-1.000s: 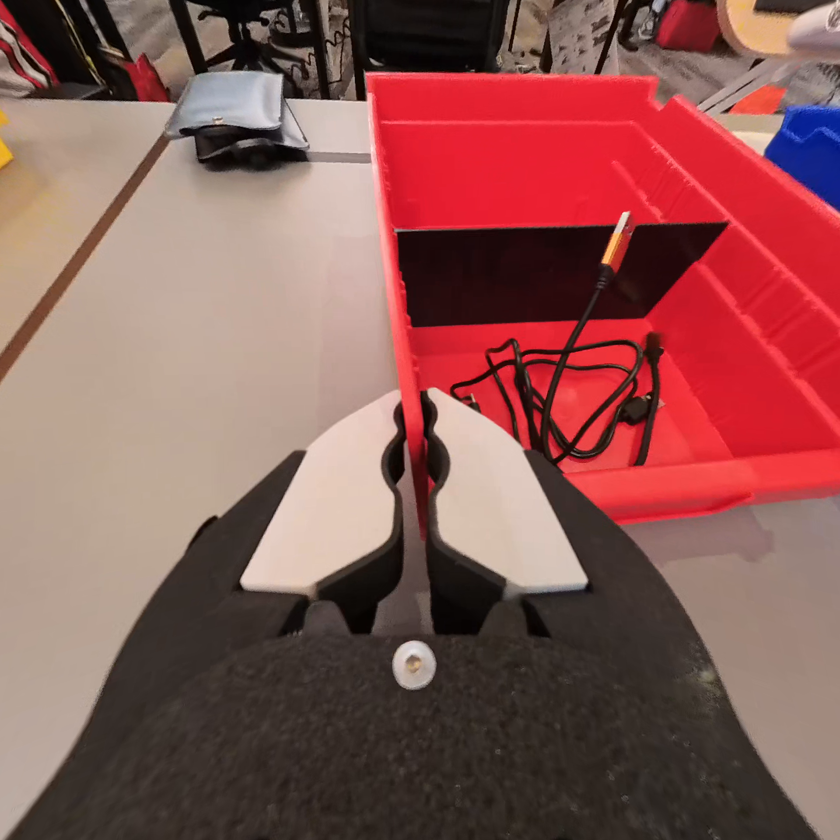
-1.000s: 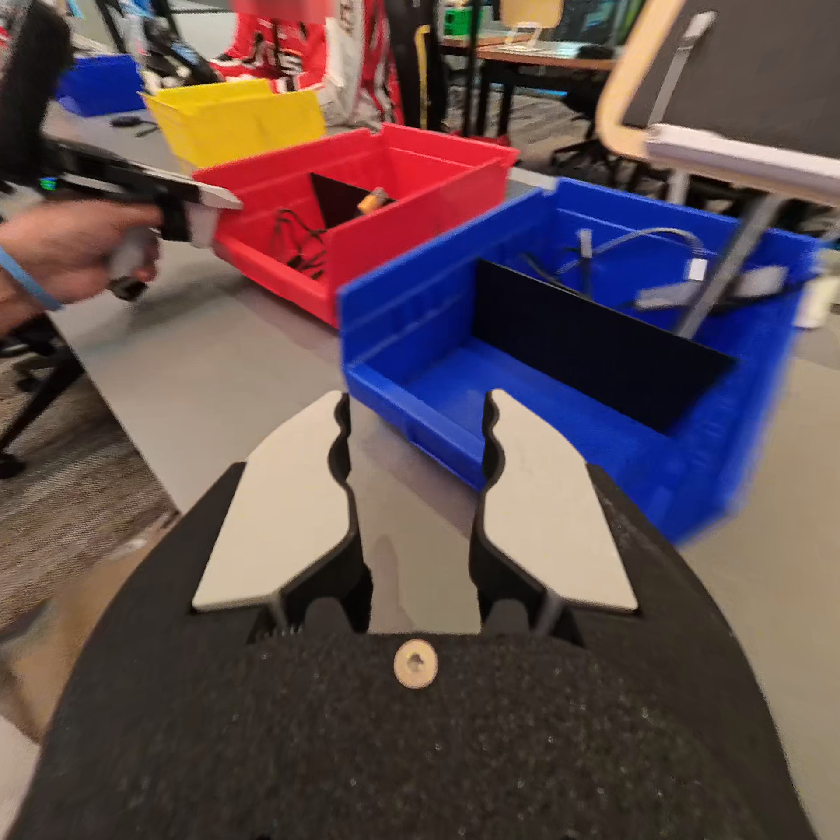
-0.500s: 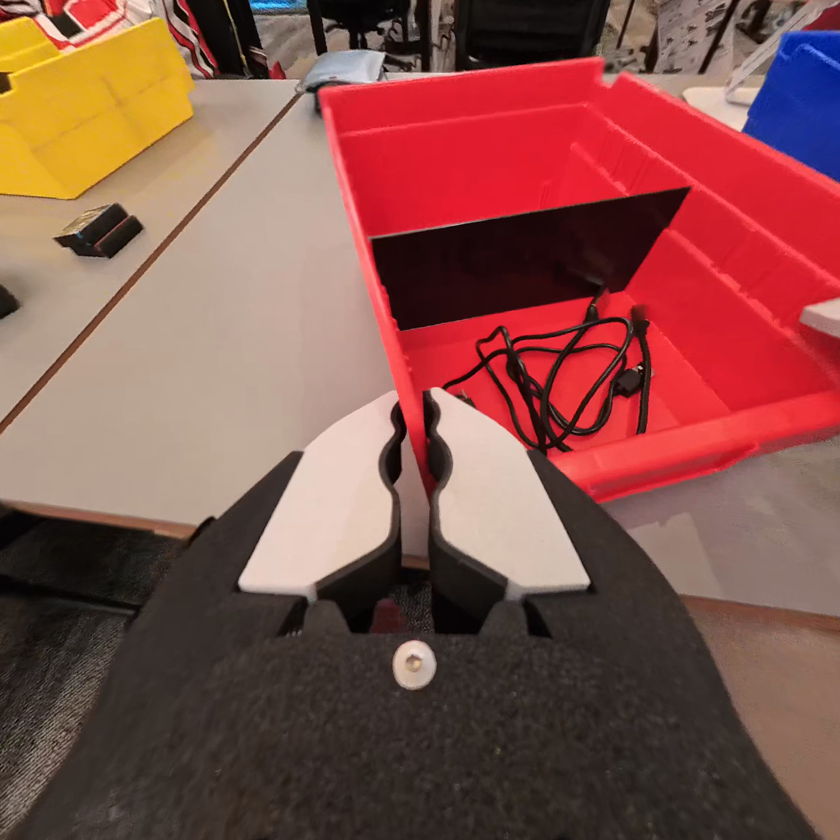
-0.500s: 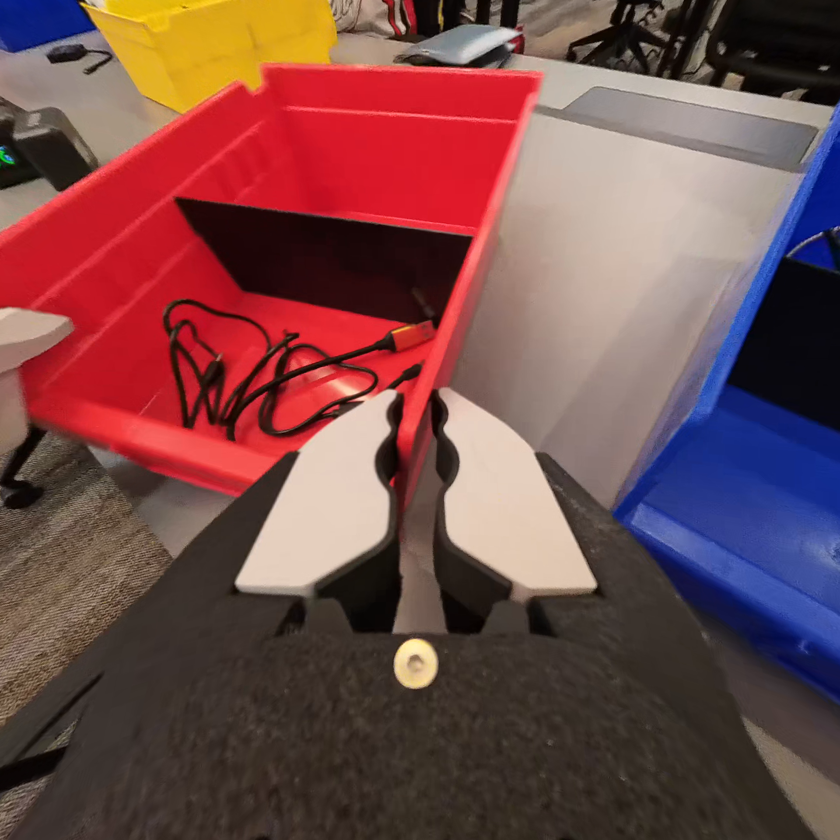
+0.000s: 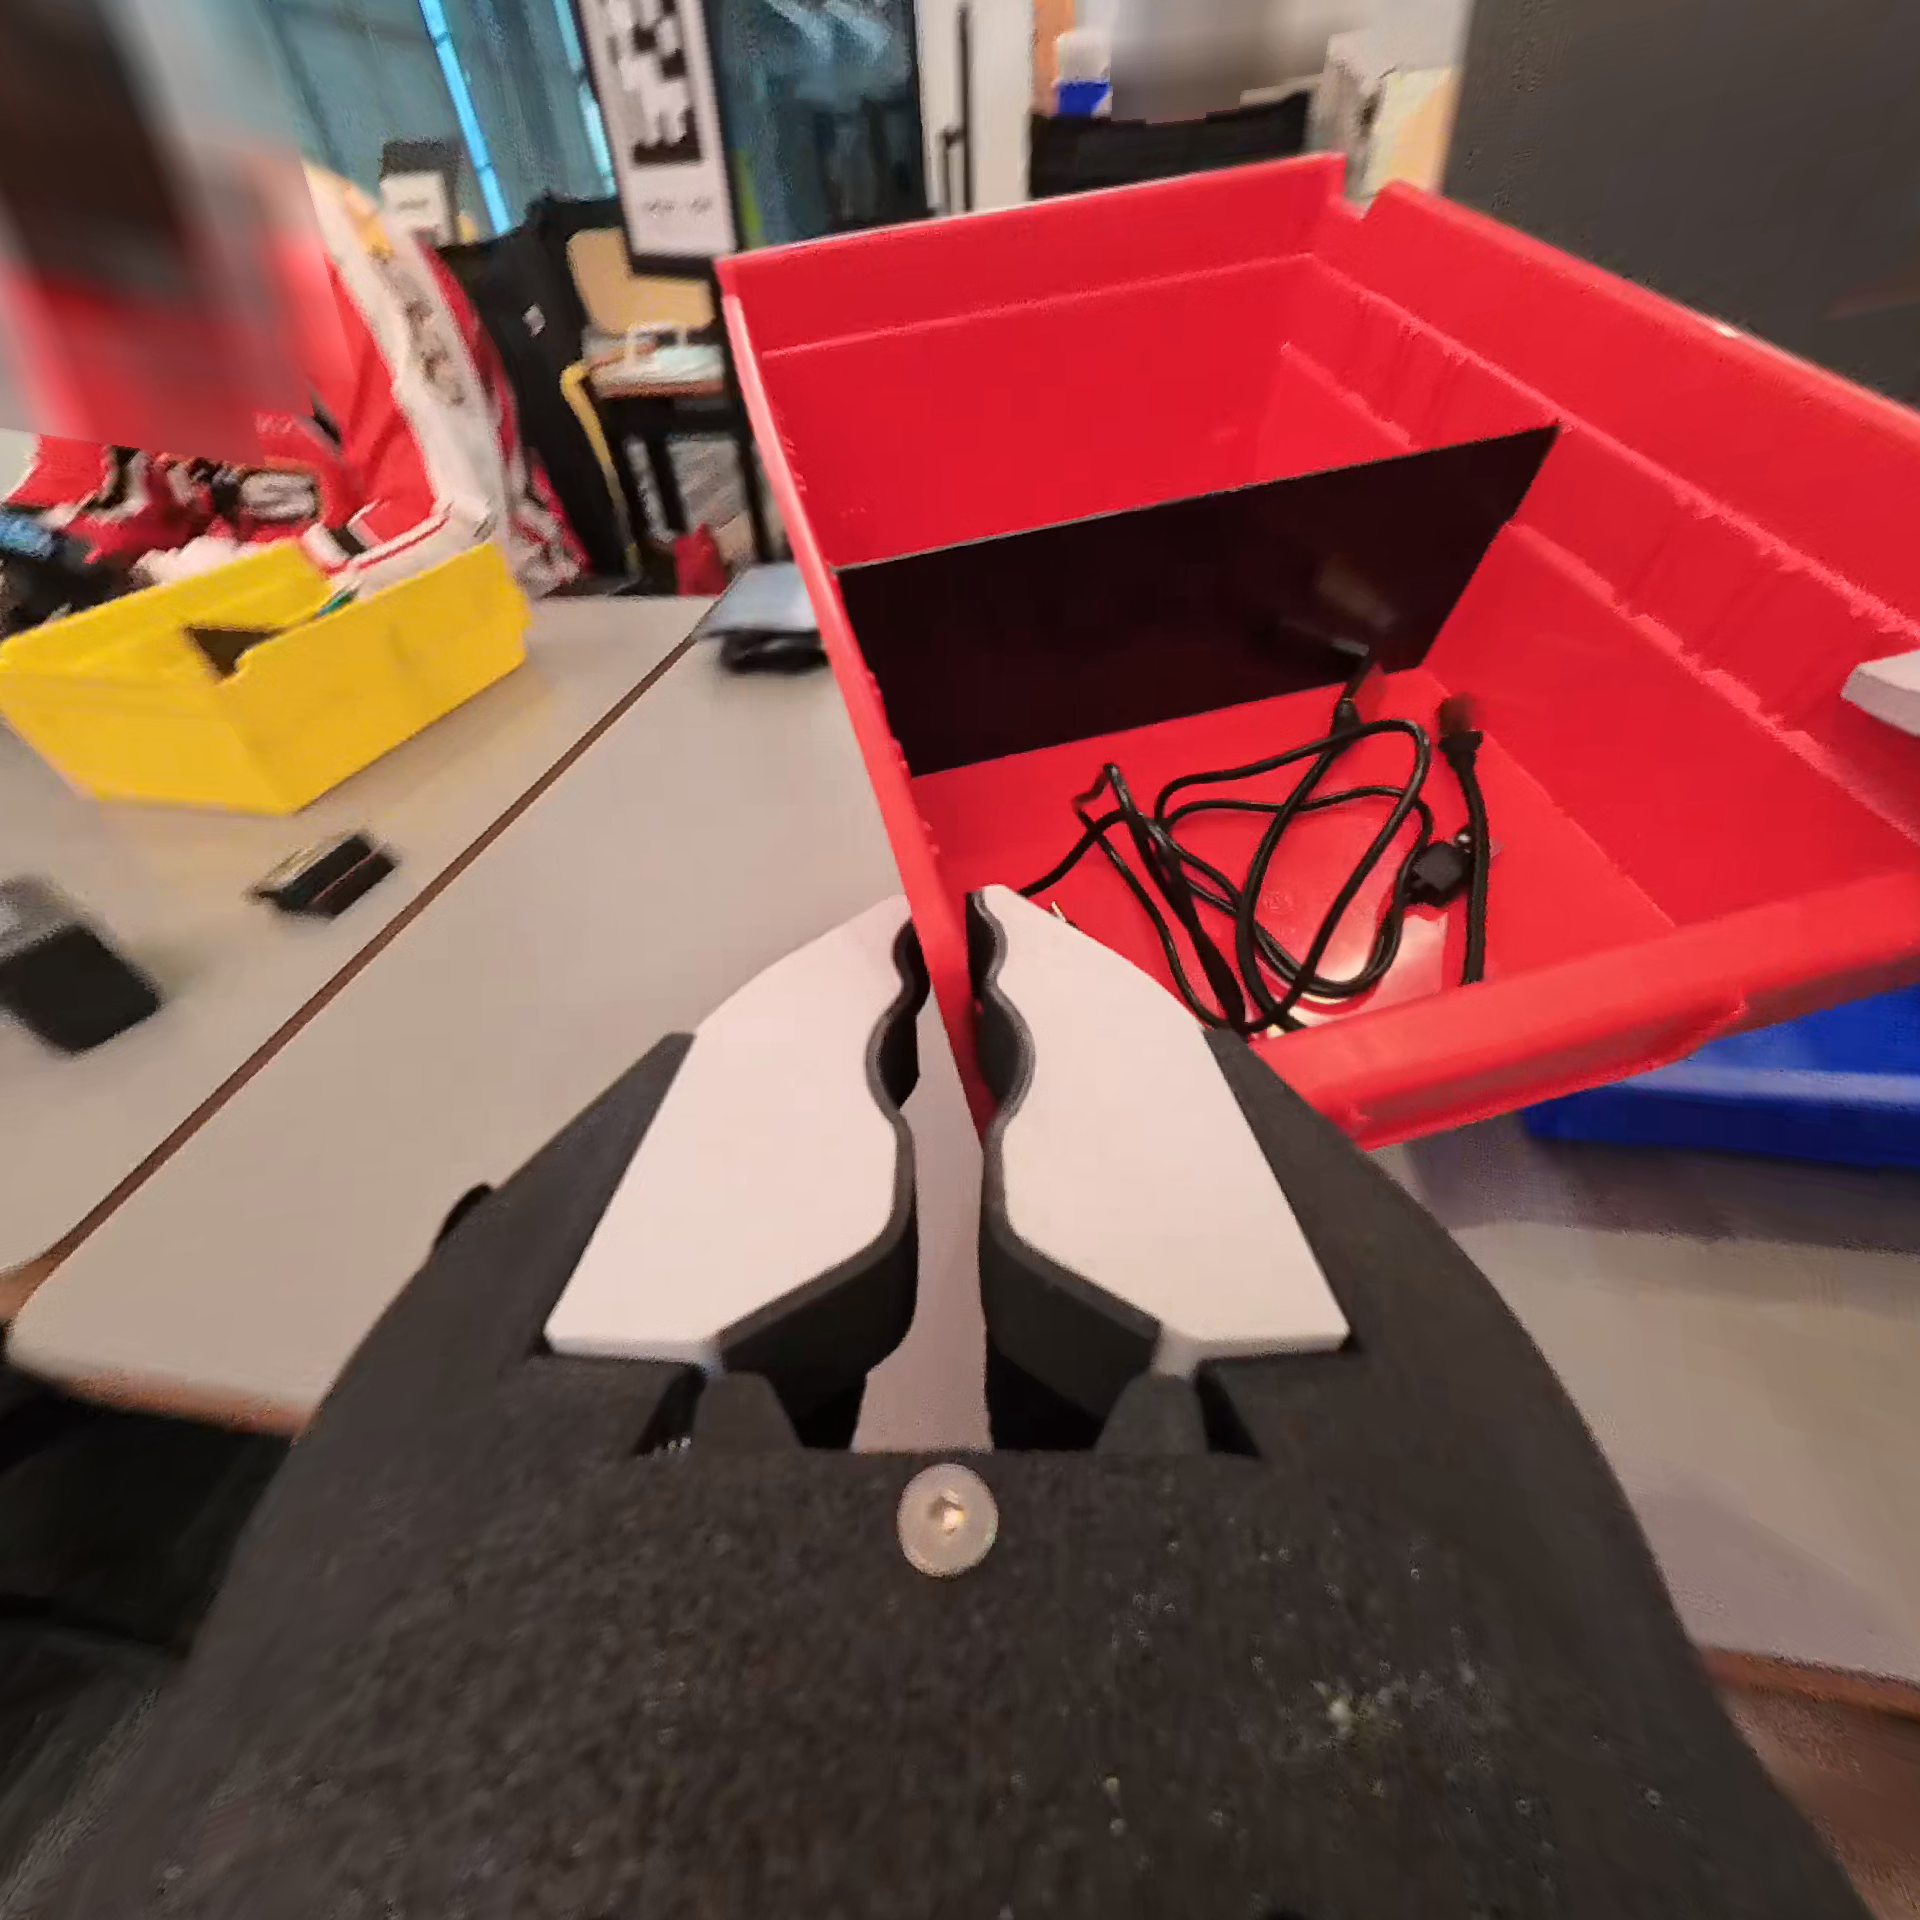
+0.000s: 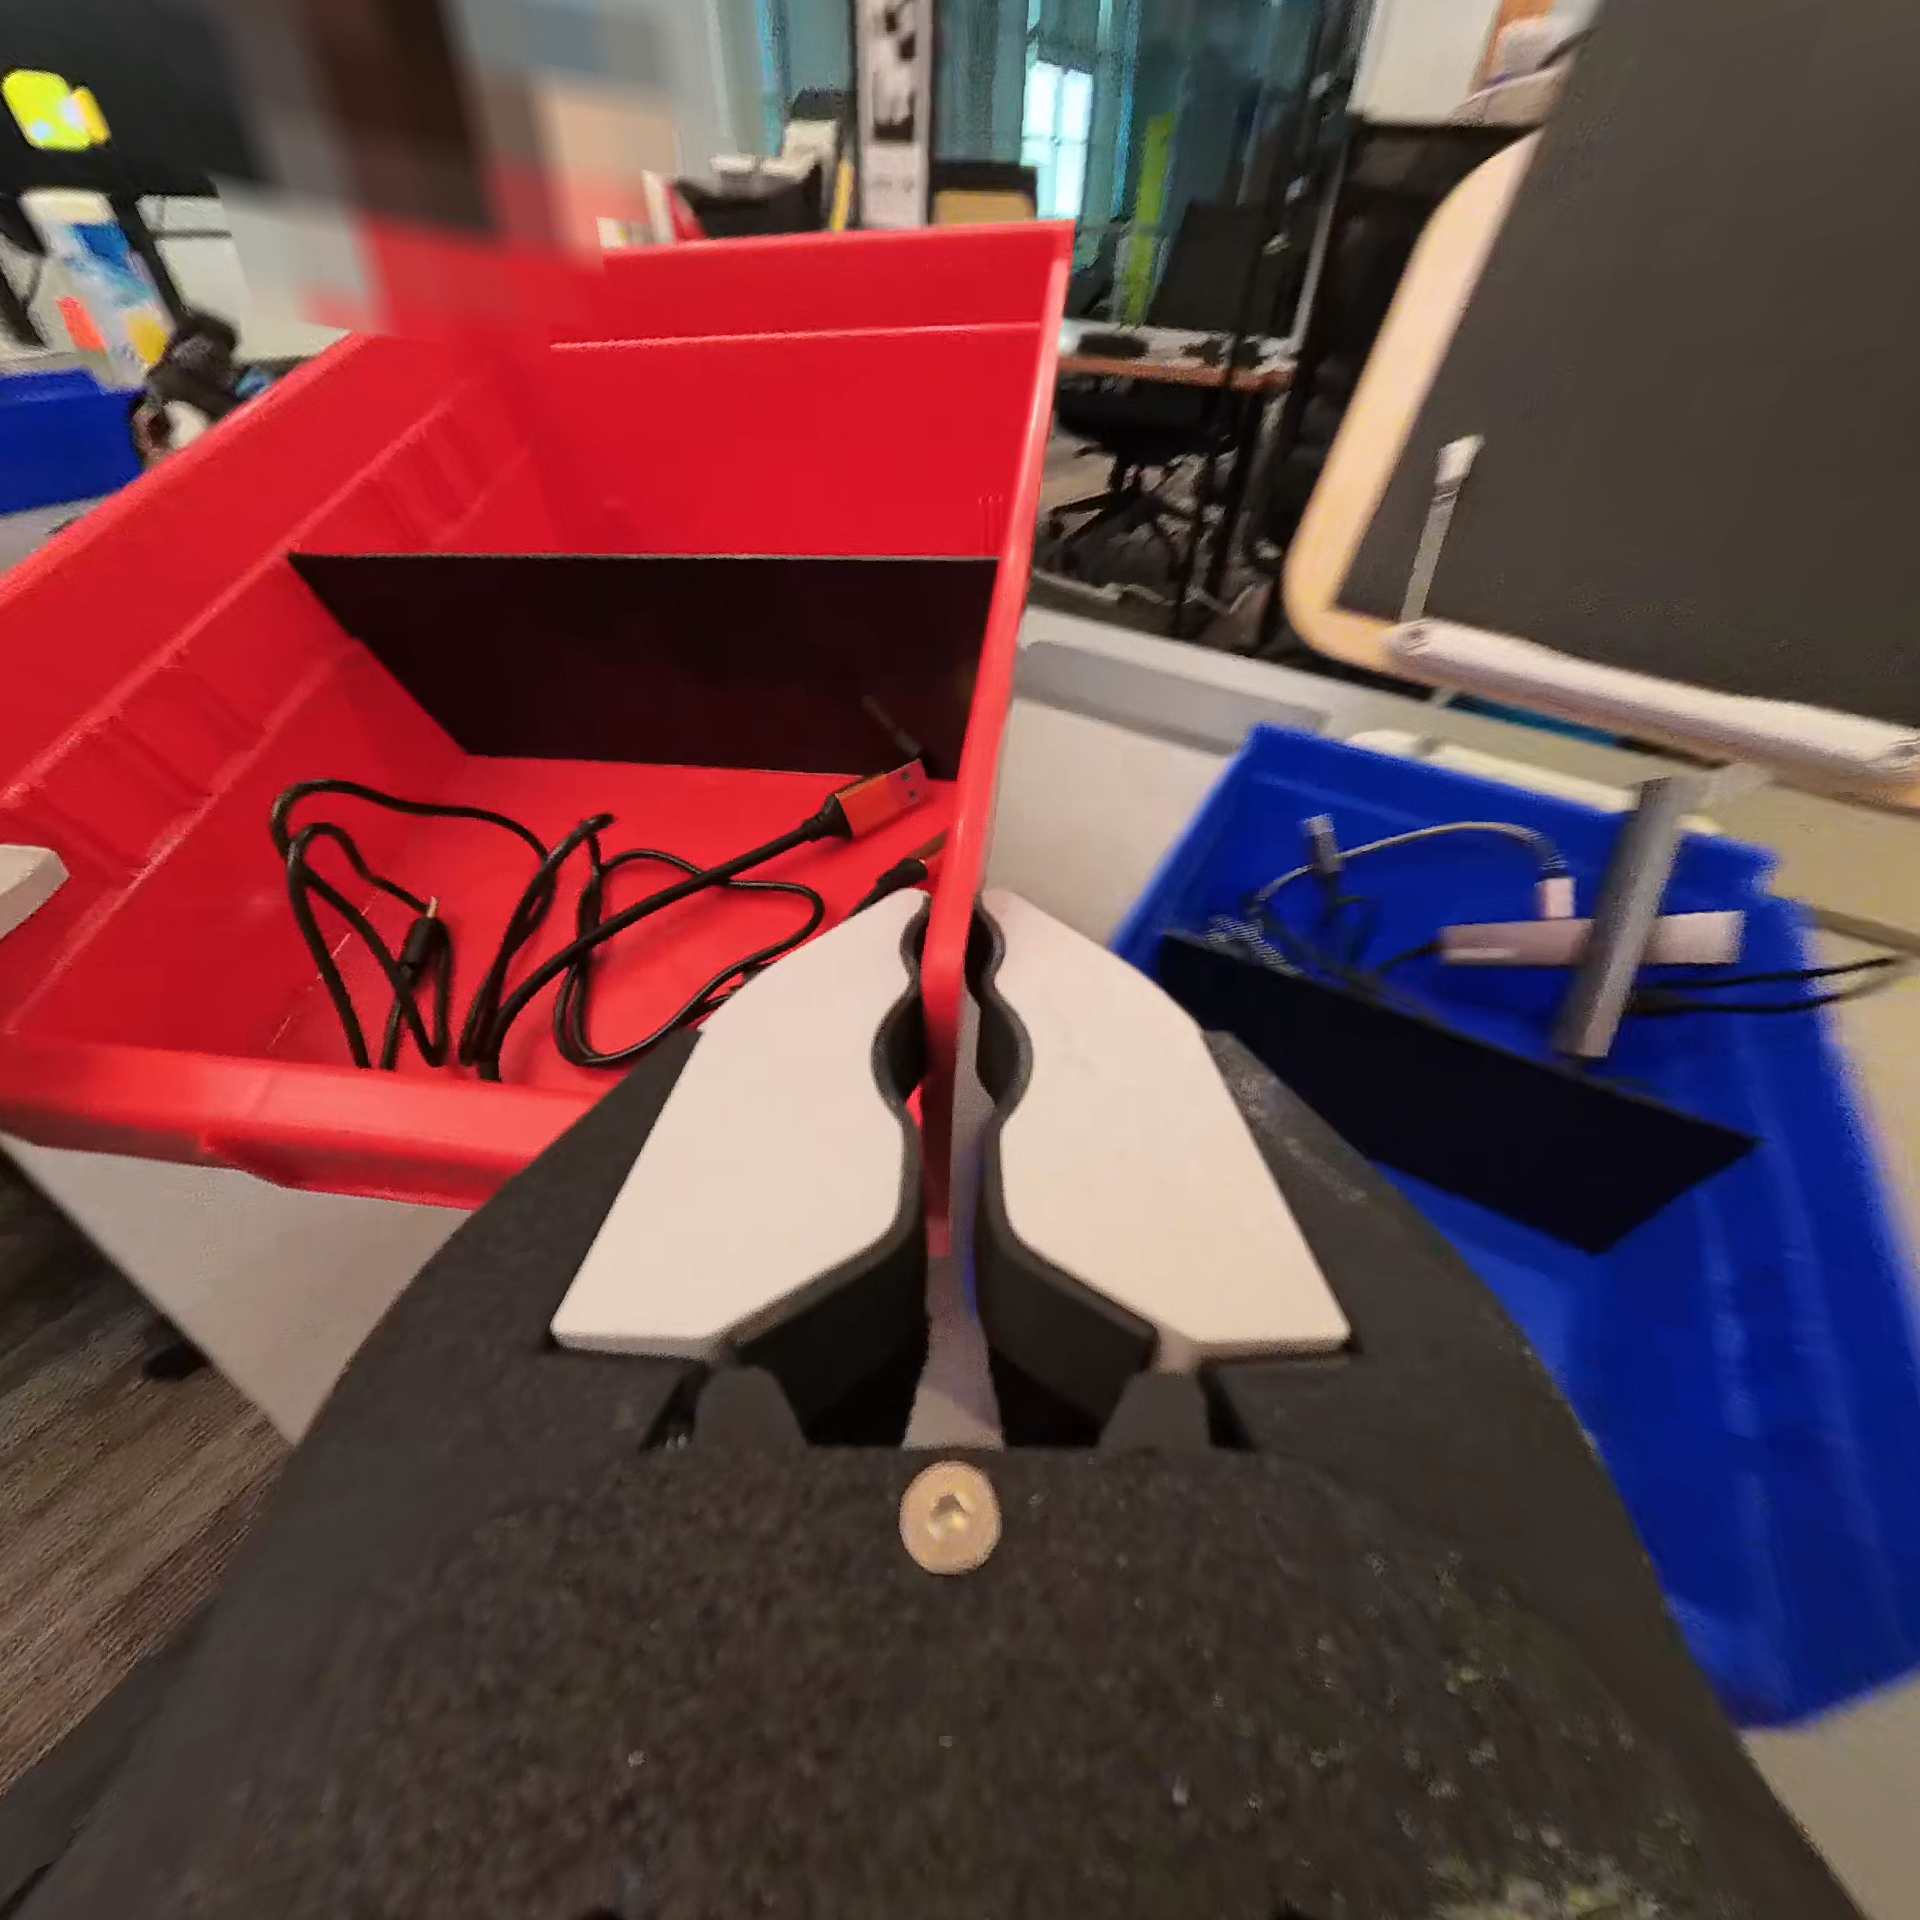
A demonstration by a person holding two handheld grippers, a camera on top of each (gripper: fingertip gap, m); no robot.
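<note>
Red plastic fills most of the left wrist view: a long, open red bin (image 5: 1091, 416) with ribbed inner walls, tilted and lifted above the grey table (image 5: 520, 987). The left gripper (image 5: 943, 914) is closed on the bin's left side wall near the front corner, one grey finger outside and one inside, with only the thin wall between them. A black divider (image 5: 1143, 613) stands across the bin and splits it into a front and a back compartment. In the front compartment lies a loose black cable (image 5: 1299, 862), tangled in several loops. Under the front right corner of the bin I see a part of a blue bin (image 5: 1766, 1091). Farther to the left, on another table, stands a yellow bin (image 5: 260, 696), with some small dark objects near it that are too blurred to name.

Turning to the right wrist view, the right gripper (image 6: 951, 909) is clamped in the same way on the opposite side wall of the red bin (image 6: 727, 447). The black cable (image 6: 582, 914) ends here in an orange plug (image 6: 878, 795), which lies near the divider (image 6: 644, 655). Just to the right and lower stands the blue bin (image 6: 1766, 1403), with its own dark divider and some grey and black cables behind it.
</note>
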